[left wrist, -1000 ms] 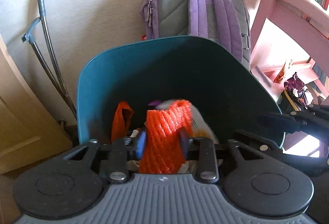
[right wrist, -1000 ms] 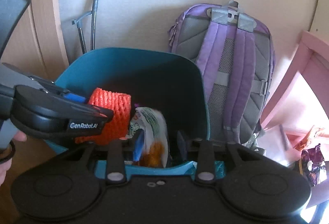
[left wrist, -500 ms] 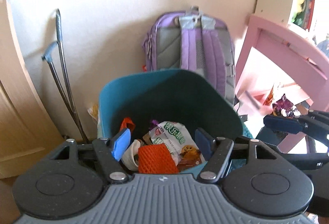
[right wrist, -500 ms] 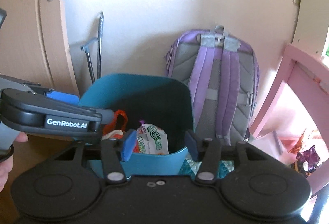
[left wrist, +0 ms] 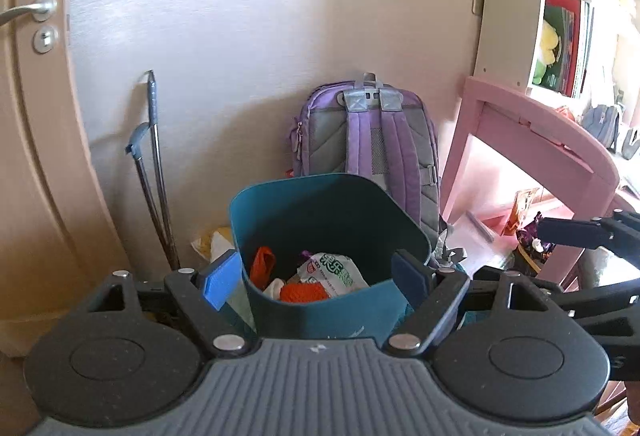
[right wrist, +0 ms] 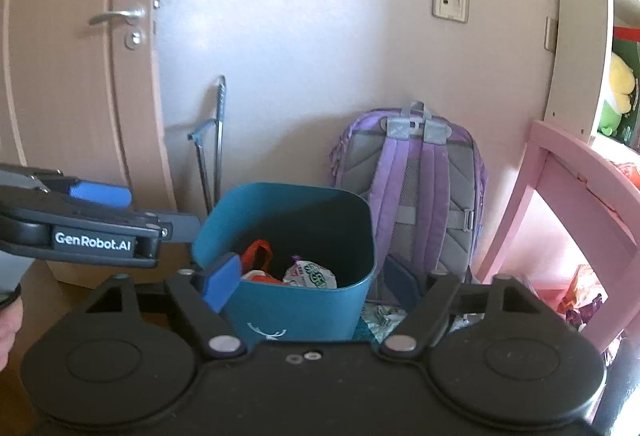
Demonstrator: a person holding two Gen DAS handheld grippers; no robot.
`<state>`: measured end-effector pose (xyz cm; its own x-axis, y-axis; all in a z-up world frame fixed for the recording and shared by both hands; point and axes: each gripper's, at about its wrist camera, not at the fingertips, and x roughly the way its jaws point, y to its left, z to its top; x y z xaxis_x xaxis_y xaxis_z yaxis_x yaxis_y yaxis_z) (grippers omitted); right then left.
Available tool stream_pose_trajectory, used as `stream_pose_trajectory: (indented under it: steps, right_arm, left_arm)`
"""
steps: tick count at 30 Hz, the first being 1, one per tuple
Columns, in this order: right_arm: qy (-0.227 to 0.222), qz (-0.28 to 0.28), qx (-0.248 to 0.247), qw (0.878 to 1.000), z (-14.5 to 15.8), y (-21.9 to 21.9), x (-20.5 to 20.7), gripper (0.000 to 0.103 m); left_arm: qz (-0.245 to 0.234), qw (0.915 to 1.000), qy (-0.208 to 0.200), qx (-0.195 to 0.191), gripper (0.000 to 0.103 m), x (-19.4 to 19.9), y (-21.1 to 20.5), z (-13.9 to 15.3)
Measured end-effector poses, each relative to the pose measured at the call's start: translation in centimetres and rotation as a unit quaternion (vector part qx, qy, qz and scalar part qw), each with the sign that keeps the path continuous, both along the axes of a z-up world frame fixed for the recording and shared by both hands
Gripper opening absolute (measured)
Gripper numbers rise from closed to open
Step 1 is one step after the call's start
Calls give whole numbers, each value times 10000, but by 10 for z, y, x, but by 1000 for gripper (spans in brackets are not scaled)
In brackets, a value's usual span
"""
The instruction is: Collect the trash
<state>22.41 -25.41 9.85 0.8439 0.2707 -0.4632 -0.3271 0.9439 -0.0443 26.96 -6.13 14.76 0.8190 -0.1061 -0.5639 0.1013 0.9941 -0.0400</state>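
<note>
A teal trash bin [left wrist: 320,312] stands on the floor by the wall and also shows in the right wrist view [right wrist: 292,308]. Inside it lie an orange net [left wrist: 302,291], a white and green snack wrapper [left wrist: 334,272] and an orange bag [left wrist: 262,264]. My left gripper [left wrist: 316,282] is open and empty, held back from the bin's near wall. My right gripper [right wrist: 310,282] is open and empty, also back from the bin. The left gripper shows from the side in the right wrist view [right wrist: 100,220].
A purple backpack [left wrist: 368,140] leans on the wall behind the bin. A pink desk [left wrist: 532,144] stands at the right, with wrappers [left wrist: 528,232] under it. A folded metal tool [left wrist: 150,172] leans on the wall by the door [right wrist: 80,96]. Shelves [left wrist: 568,16] rise at the right.
The left gripper opened and dropped the orange net into the bin; the right gripper let go of the snack wrapper. Both grippers pulled back and up from the bin.
</note>
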Motion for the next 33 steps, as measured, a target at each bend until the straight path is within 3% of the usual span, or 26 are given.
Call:
stream_pose_trajectory:
  steps: [6, 8, 10, 15, 22, 33]
  right_arm:
    - [-153, 181, 206, 9995, 6, -4, -32, 87]
    - [-202, 241, 280, 9991, 7, -4, -42, 89]
    - [-261, 299, 334, 9987, 8, -5, -51, 92]
    - [-378, 410, 477, 9973, 10, -9, -74, 95]
    - [-422, 436, 604, 9963, 10, -17, -93, 101]
    - [-470, 518, 649, 9954, 15, -18, -105, 102]
  left_arm:
    - [66, 9996, -164, 221, 84, -34, 2, 2]
    - [66, 9991, -255, 339, 95, -47, 1, 3]
    - [64, 9982, -433, 408, 99, -63, 1, 3]
    - [5, 9966, -662, 496, 99, -94, -2, 2]
    - [123, 9963, -810, 268, 100, -125, 3, 0]
    - [238, 9961, -845, -83, 101, -144, 16, 15]
